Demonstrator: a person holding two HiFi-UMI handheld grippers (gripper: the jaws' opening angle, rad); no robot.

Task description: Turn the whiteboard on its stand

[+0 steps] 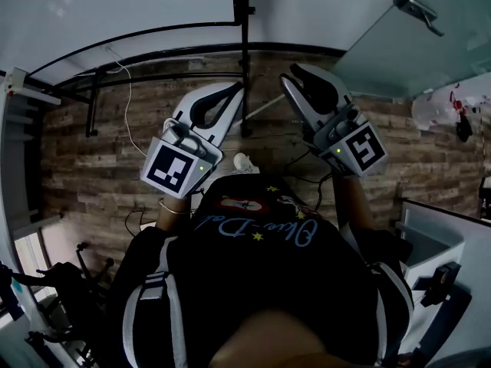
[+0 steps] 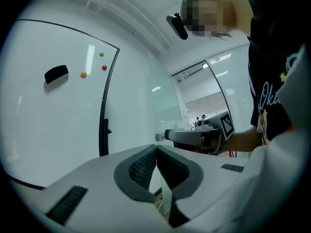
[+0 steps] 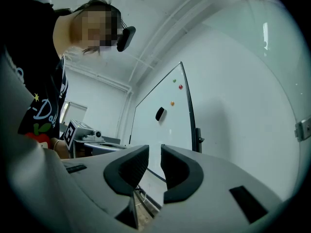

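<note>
The whiteboard (image 1: 115,6) stands ahead of me on a black stand whose upright post (image 1: 242,52) runs down between my two grippers. My left gripper (image 1: 236,89) is held up just left of that post, shut with nothing in it; in the left gripper view its pads (image 2: 146,166) meet, and the whiteboard (image 2: 48,125) fills the left with a black eraser (image 2: 56,74) and coloured magnets (image 2: 83,74). My right gripper (image 1: 290,77) is raised right of the post. In the right gripper view its jaws (image 3: 155,154) stand slightly apart and empty, with the whiteboard (image 3: 163,135) beyond.
A glass door with a metal handle (image 1: 418,10) is at the upper right. The stand's black base bars (image 1: 138,79) and loose cables (image 1: 126,98) lie on the wood-pattern floor (image 1: 100,159). A white unit (image 1: 453,236) stands at the right, dark gear (image 1: 69,290) at the lower left.
</note>
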